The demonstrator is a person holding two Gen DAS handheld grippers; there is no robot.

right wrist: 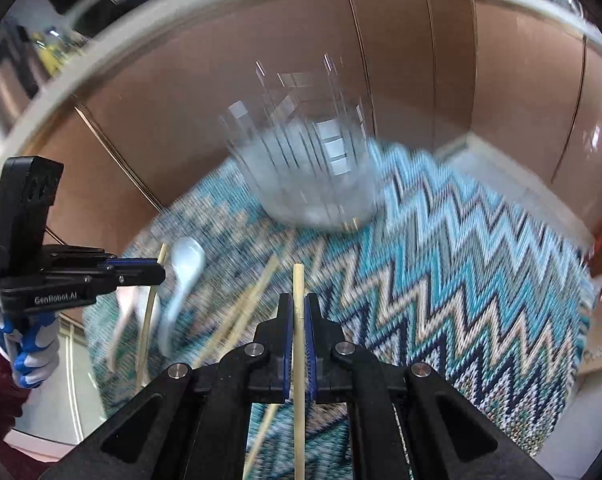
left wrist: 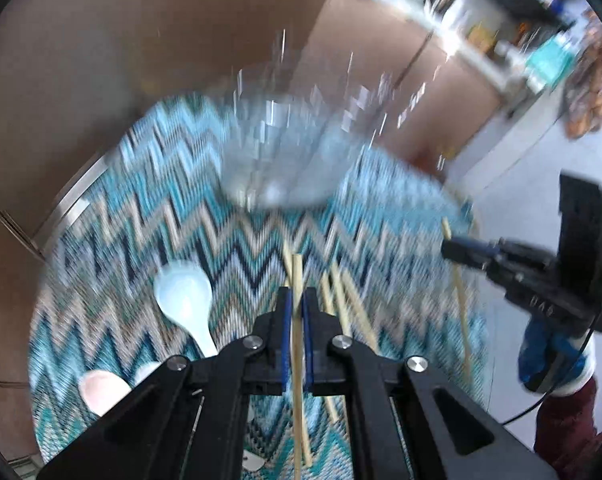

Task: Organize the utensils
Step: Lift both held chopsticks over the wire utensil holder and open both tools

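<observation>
My left gripper (left wrist: 297,296) is shut on a single wooden chopstick (left wrist: 298,272), held above the zigzag mat (left wrist: 381,200). My right gripper (right wrist: 298,300) is likewise shut on its own chopstick (right wrist: 299,280). Each gripper shows in the other's view, the right gripper (left wrist: 447,248) at the right and the left gripper (right wrist: 161,274) at the left. A clear glass holder (left wrist: 285,152) (right wrist: 313,176) stands blurred at the mat's far side. On the mat lie a white spoon (left wrist: 183,300) (right wrist: 185,268), a pink spoon (left wrist: 101,390) and loose chopsticks (left wrist: 349,312) (right wrist: 253,300).
Brown cabinet doors (right wrist: 421,80) rise behind the mat. A cluttered shelf (left wrist: 481,28) runs along the upper right. A gloved hand (right wrist: 33,352) with a dark red sleeve (left wrist: 565,420) holds each gripper. Pale floor (left wrist: 513,184) lies beyond the mat's right edge.
</observation>
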